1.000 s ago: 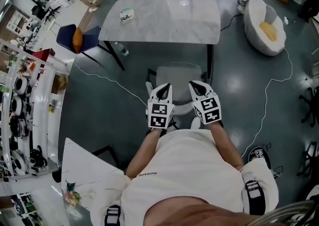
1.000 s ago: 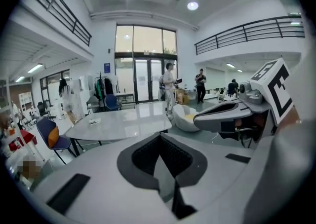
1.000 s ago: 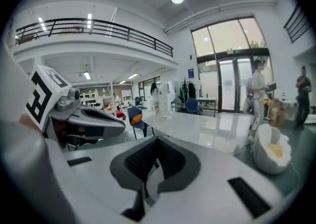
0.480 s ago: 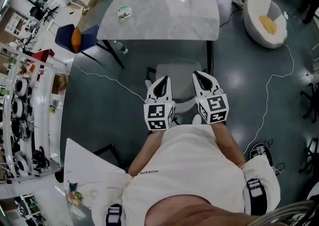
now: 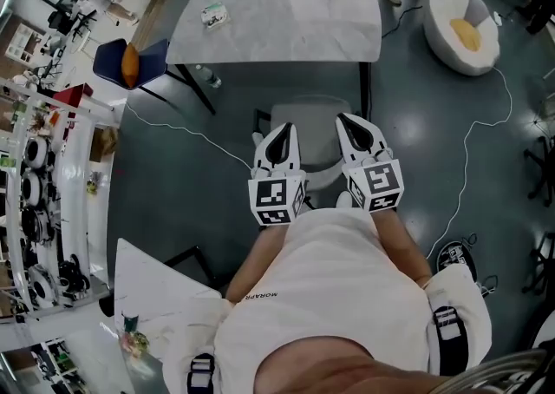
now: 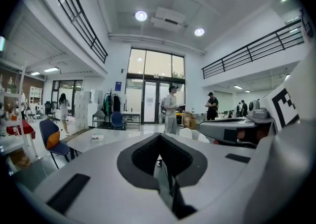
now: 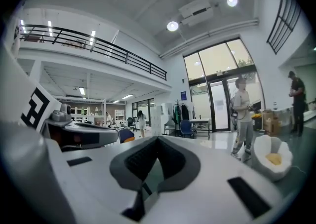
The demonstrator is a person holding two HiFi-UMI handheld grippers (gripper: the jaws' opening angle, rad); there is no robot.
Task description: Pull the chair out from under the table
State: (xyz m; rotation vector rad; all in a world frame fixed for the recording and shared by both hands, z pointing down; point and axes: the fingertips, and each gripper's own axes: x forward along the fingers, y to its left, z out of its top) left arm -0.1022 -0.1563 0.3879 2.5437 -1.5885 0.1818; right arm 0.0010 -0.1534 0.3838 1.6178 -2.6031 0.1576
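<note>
Marble-patterned pale tabletop (image 5: 286, 32), one, on dark legs, at the far side of the grey floor.

Grey-white chair (image 5: 305, 128), one. It stands at the tabletop's near edge with most of its seat showing clear of it, right in front of the person and under both tools.

White round floor seat (image 5: 447, 15) with a yellow cushion, one, well apart to the right.

Blue chair (image 5: 113, 62) with an orange cushion, one, beside the tabletop's left end.

Left hand-held gripper (image 5: 284, 130) and right hand-held gripper (image 5: 346, 120), two in all. Each has its jaws closed together with nothing between them, held side by side above the chair's near edge and pointing toward the tabletop.

White cables (image 5: 186, 136) on the floor, two runs, one on either side of the chair.

Small packet (image 5: 213, 14), one, on the tabletop's far left corner.

Handling note, as judgement: if the chair needs to come out further, open both jaws, seat them evenly on the near edge, and draw straight back so the chair does not twist or catch a cable.
</note>
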